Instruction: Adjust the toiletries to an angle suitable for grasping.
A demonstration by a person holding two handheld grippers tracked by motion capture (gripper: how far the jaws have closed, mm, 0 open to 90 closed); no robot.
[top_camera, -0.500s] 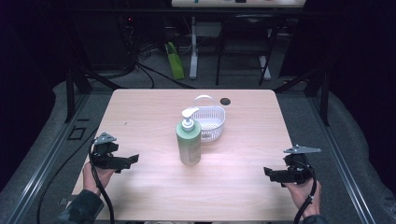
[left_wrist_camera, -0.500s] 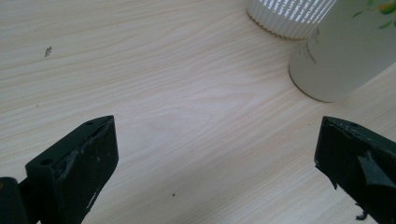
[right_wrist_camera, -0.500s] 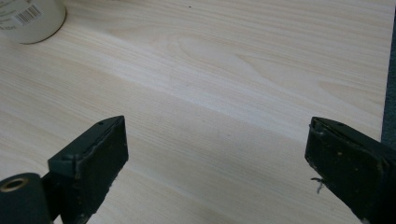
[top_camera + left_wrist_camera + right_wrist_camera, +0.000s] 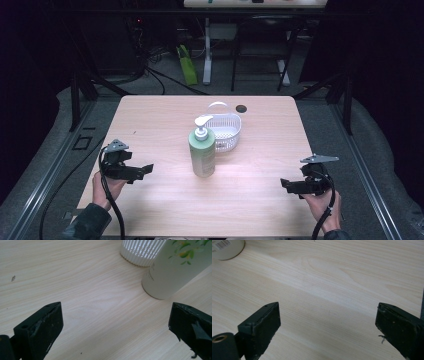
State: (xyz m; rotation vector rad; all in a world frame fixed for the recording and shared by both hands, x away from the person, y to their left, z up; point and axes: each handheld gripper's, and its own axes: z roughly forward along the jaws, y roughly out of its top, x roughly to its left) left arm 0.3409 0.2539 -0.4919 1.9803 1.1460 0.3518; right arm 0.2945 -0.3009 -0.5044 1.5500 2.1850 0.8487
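Nearest the surface's (image 4: 150,120) front edge, the left hand-held gripper (image 4: 146,169) and right hand-held gripper (image 4: 284,183) hover with jaws spread, empty. Between them, centre, slightly closer to the left one, stands the upright pale-green plastic pump bottle (image 4: 202,150); just behind, a white slatted basket (image 4: 225,131).

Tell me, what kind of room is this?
Probably a lab or workshop for recording tasks. A lone wooden table stands among dark frames and floor cables, and a person holds a tool in each hand.
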